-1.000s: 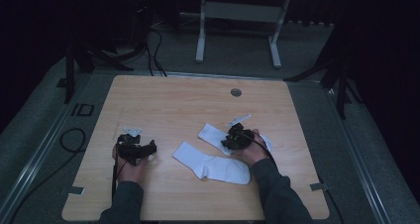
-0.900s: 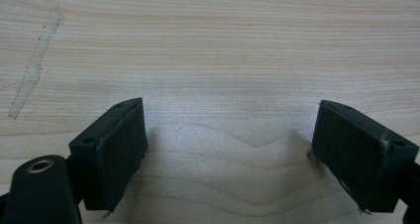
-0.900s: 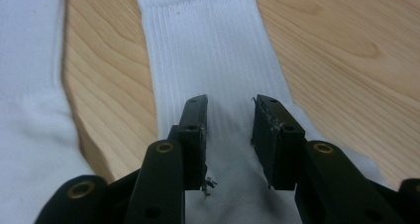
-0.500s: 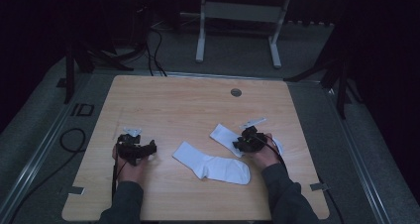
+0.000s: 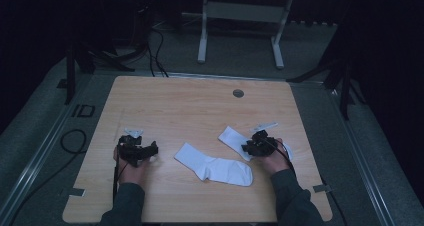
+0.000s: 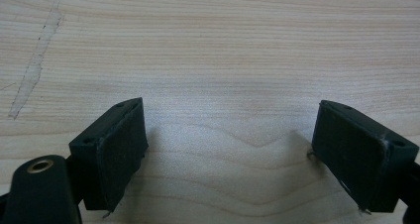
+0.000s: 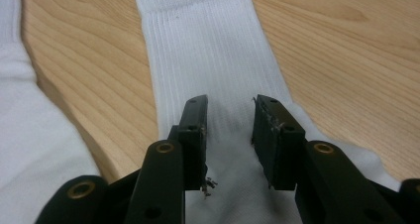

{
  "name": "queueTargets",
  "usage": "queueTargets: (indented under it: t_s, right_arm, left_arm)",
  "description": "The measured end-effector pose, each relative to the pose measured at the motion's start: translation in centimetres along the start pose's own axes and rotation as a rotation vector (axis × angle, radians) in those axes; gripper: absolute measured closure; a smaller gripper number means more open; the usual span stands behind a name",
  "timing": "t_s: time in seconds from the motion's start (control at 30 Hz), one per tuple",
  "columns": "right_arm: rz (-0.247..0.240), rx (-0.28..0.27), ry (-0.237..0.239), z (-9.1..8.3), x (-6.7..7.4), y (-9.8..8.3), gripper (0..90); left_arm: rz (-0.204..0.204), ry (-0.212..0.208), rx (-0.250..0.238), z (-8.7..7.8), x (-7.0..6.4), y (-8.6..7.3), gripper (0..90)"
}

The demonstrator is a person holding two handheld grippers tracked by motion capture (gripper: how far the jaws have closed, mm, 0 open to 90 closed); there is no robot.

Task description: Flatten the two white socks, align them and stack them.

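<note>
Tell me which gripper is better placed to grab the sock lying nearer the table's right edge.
Right. The right gripper already straddles that sock, jaws partly open over the fabric. The left gripper is open over bare table, far from both socks.

The high view is dim and soft, its surroundings nearly black beyond the lit wooden table (image 5: pixel 200 106), while both gripper views are bright, evenly lit, with soft shadows and blurred near edges.

Black left gripper (image 5: pixel 136 149), black right gripper (image 5: pixel 256 144), brass-ringed screw holes, dark grey-green sleeves (image 5: pixel 121 206), thin black cables
</note>
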State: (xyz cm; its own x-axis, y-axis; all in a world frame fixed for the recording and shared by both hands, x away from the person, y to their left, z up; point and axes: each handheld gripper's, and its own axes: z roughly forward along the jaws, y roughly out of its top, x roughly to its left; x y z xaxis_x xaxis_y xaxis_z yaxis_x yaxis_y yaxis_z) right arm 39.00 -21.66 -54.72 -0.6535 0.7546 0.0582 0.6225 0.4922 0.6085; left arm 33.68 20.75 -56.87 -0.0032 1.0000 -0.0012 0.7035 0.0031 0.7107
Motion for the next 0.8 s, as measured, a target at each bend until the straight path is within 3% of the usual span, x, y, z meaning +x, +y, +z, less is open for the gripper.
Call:
queueTargets:
  t_s: [0.5,0.63,0.8]
  right_arm:
    - [0.016,0.015,-0.010,-1.1,-0.2,-1.2,62.0]
    - [-0.002,0.047,-0.031,-1.3,0.1,-1.0,57.8]
    - [-0.042,0.011,-0.032,-1.6,0.6,0.2,55.2]
  left_arm:
    - [0.000,0.000,0.000,0.0,0.0,0.0,13.8]
    - [0.000,0.000,0.000,0.0,0.0,0.0,13.8]
    - [0.001,0.000,0.001,0.0,0.0,0.0,13.8]
